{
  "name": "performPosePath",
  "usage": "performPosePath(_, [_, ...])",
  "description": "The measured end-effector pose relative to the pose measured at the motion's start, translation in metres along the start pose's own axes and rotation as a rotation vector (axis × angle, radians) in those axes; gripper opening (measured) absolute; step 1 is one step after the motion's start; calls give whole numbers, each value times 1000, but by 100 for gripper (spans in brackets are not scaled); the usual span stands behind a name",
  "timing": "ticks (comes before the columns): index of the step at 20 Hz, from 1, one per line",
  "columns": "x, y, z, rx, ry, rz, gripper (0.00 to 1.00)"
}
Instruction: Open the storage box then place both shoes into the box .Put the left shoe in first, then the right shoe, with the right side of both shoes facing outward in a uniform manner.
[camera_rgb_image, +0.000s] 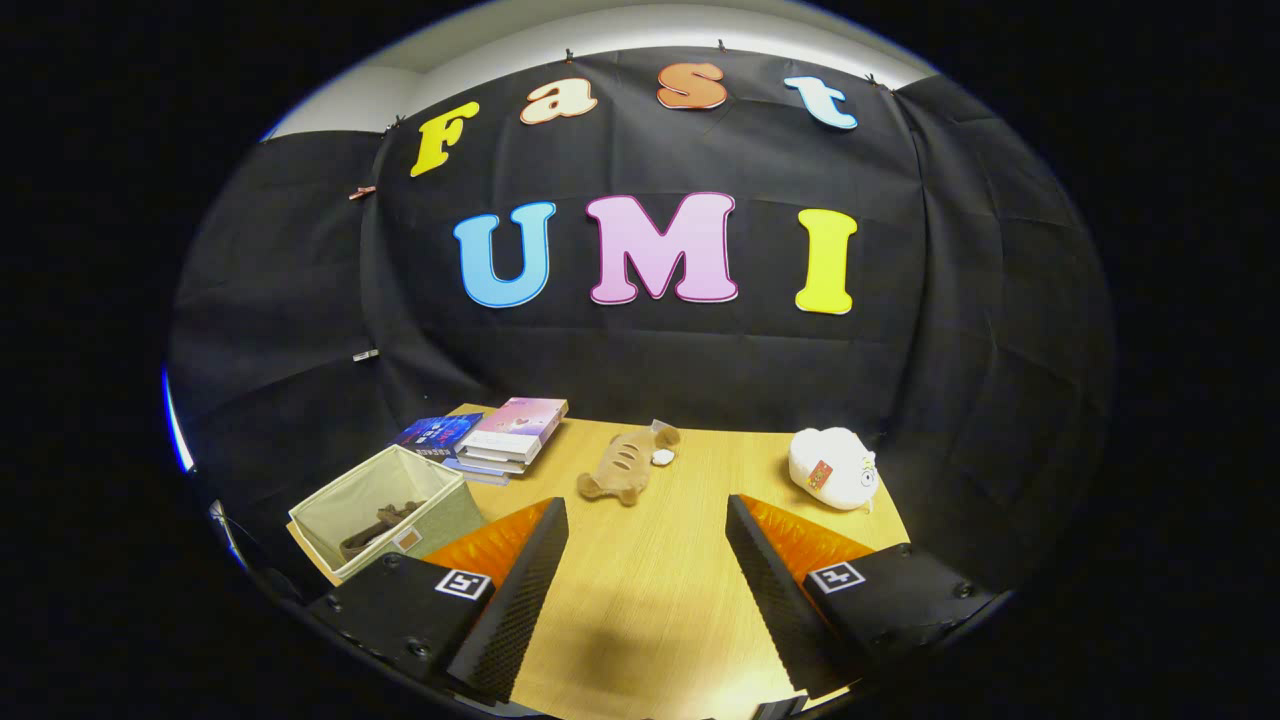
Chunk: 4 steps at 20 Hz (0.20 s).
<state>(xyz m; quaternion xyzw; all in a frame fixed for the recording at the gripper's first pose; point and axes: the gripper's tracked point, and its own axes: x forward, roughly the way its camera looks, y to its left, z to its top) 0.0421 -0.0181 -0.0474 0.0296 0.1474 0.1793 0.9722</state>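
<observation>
- The tool (647, 545) hangs above the wooden bench (650, 600), its fingers spread wide with nothing between them.
- Left of the fingers, at the bench's edge, sits an open pale green fabric storage box (385, 507); dark shapes inside may be shoes, hard to tell.
- Behind the box lies a stack of books (505, 437).
- Beyond the fingers rest a tan plush toy (622, 464) and, to the right, a white plush toy (833, 467).

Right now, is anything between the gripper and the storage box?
Nothing visible. The open gripper holds nothing, and the storage box sits beside its left finger. The books lie beyond the box; the brown plush toy lies ahead of the fingers.
</observation>
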Motion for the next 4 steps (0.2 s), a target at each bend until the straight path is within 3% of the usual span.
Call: performPosePath(4, [1,18,-4,-5,27,5,99])
